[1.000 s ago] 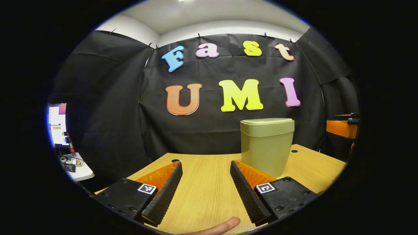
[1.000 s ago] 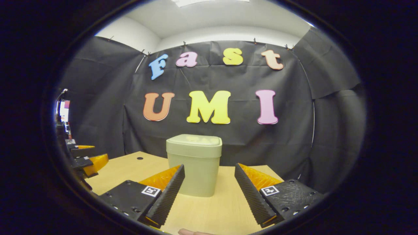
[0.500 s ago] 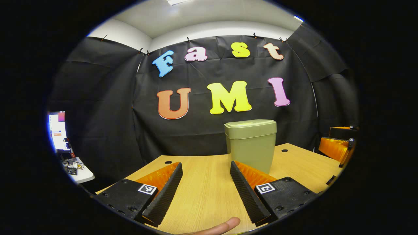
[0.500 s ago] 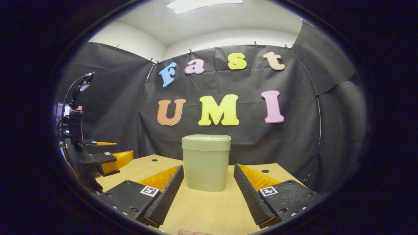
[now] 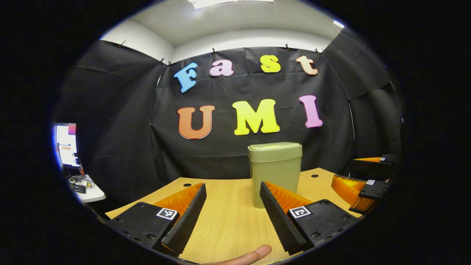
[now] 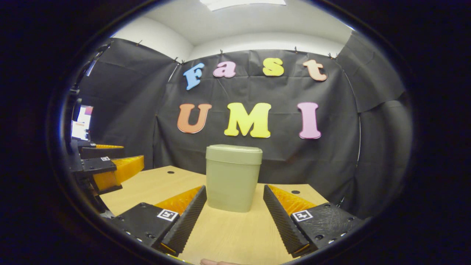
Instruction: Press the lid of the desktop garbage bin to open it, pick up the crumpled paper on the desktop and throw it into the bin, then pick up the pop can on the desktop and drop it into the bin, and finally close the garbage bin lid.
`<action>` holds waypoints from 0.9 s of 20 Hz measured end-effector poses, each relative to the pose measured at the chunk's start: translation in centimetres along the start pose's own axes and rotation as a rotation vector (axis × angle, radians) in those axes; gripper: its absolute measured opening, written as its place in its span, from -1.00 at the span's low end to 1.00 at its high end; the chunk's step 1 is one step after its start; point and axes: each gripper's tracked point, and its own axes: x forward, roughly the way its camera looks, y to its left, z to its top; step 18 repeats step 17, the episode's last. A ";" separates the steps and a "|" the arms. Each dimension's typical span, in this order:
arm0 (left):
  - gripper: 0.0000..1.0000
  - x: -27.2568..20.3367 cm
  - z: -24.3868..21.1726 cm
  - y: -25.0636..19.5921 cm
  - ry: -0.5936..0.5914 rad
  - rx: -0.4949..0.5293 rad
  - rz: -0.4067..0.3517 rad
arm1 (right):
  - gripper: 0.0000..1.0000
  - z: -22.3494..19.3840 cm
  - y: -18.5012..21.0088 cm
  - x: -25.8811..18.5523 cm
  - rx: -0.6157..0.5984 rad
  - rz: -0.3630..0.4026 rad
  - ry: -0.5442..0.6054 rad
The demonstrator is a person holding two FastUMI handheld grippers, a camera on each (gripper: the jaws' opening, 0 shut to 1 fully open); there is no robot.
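Note:
An olive-green garbage bin stands upright on the wooden desktop with its lid down. My left gripper is open over bare wood, well short of the bin, which stands just behind its right-hand finger. My right gripper is open too, with the bin straight ahead beyond its fingertips. At the right edge of the left gripper view the right gripper shows again. The left gripper appears at the left of the right gripper view.
Small round holes sit in the desktop near its far corners. A lit screen and a small white table with bits on it are off to the left, beyond the desk. A fingertip shows at the bottom edge.
Both grippers have drawn back from the bin, which looks smaller and farther in both views. Each gripper has come further into the other's view. Both stay open.

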 end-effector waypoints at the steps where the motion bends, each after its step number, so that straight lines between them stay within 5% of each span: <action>1: 0.88 0.0 0.0 0.2 0.003 0.002 0.005 | 0.96 -0.2 0.2 0.0 -0.002 0.007 0.005; 18: 0.89 0.8 -1.3 -1.0 0.031 -0.001 -0.015 | 0.96 -0.3 -0.1 -0.4 -0.025 -0.006 0.003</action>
